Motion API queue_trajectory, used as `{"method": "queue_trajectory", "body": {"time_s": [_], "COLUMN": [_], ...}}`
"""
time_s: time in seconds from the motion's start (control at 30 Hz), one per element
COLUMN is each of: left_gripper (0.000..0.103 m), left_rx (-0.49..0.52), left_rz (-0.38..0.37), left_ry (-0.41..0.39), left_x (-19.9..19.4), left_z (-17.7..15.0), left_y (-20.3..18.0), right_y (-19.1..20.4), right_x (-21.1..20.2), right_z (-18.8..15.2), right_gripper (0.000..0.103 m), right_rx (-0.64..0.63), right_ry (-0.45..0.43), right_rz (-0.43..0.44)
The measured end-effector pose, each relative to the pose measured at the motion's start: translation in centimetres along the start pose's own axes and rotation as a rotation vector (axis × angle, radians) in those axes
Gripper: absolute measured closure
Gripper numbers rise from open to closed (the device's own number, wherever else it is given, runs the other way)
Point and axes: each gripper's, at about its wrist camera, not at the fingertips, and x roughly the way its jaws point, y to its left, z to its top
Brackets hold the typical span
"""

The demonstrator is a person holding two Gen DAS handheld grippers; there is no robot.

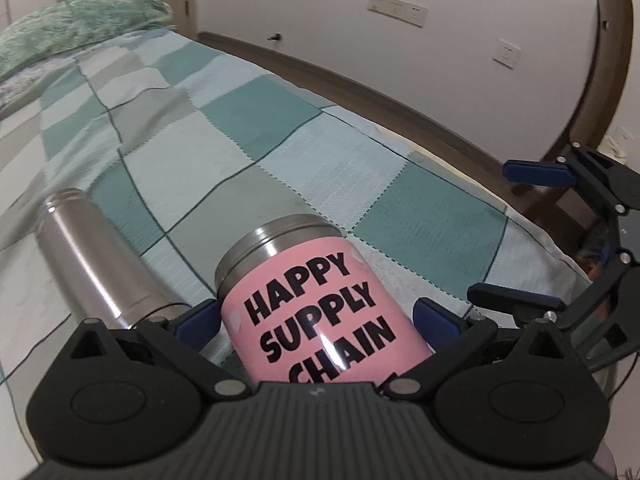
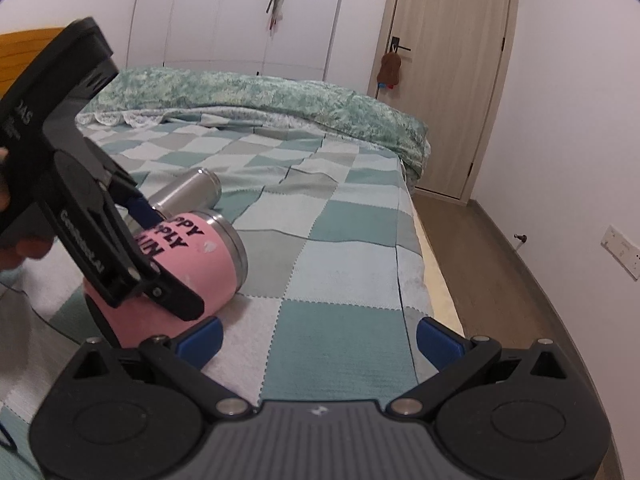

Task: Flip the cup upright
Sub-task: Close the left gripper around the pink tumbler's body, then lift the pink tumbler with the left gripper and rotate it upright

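Two cups are lying on their sides on the checked teal-and-grey bedspread [image 2: 344,248], and the left gripper [image 1: 320,316] is closing around the nearer one. That one is the pink cup [image 1: 316,304], a steel tumbler wrapped in a pink sleeve printed with black capitals reading HAPPY SUPPLY CHAIN. Its steel-rimmed end is pointing away from the left wrist camera, up the bed. The gripper's blue fingertips [image 1: 200,318] are sitting against the two sides of the pink sleeve, so the claw is holding the cup across its body. In the right wrist view the same cup [image 2: 200,264] is tilting on the bedspread, with the left gripper [image 2: 160,248] reaching down over it from the upper left.

Just beside it, on its left in the left wrist view, the plain steel cup [image 1: 96,256] is lying on the cover, also pointing up the bed. Whether the two are touching cannot be told.

The right gripper [image 2: 318,340] is hovering low over the bedspread to the right of the pink cup, its claw standing wide with nothing between the blue fingertips [image 2: 200,340]. The left wrist camera is catching it at the right edge [image 1: 532,236], again spread wide.

Further up the bed a rumpled green quilt [image 2: 280,96] is bunching across the cover. A pale wooden door [image 2: 448,80] is standing closed past the foot of the bed, and white wardrobe doors [image 2: 224,12] are lining the far wall.
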Motion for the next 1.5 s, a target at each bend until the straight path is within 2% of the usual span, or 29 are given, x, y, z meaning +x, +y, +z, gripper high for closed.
{"method": "queue_trajectory", "body": {"time_s": [0.13, 0.47, 0.53, 0.6, 0.73, 0.97, 1.2, 1.33, 1.5], "left_gripper": [0.0, 0.003, 0.004, 0.008, 0.01, 0.015, 0.018, 0.018, 0.018], "left_rx": [-0.046, -0.074, -0.06, -0.05, -0.075, -0.056, -0.063, -0.063, -0.111], "left_rz": [-0.021, 0.105, 0.112, 0.088, 0.075, 0.066, 0.099, 0.149, 0.206], "left_ry": [0.017, 0.106, 0.095, 0.085, 0.052, -0.014, -0.103, -0.168, -0.202], "left_x": [0.9, 2.5, 2.3, 1.8, 0.3, -4.0, -8.7, -11.8, -15.0], "left_z": [-0.1, 0.5, 0.4, 0.4, -0.2, -2.2, -5.2, -6.5, -8.7], "left_y": [0.3, -1.9, -2.2, -1.9, -1.4, -4.8, -8.4, -10.1, -11.5], "right_y": [0.1, -0.2, -0.2, -0.1, 0.1, 1.1, 2.4, 3.0, 4.2], "right_x": [0.2, 0.7, 0.7, 0.5, -0.6, -3.7, -8.0, -10.3, -13.0], "right_z": [0.0, -0.4, -0.5, -0.6, -0.7, -0.8, -1.1, -1.4, -1.9], "right_gripper": [0.0, 0.0, 0.0, 0.0, 0.0, 0.0, 0.0, 0.0, 0.0], "right_rx": [-0.011, -0.022, -0.02, -0.019, 0.002, 0.023, 0.034, 0.043, 0.046], "right_ry": [0.011, 0.027, 0.027, 0.022, 0.002, -0.037, -0.092, -0.124, -0.158], "right_rz": [-0.012, 0.011, 0.018, 0.024, 0.031, 0.065, 0.103, 0.128, 0.172]}}
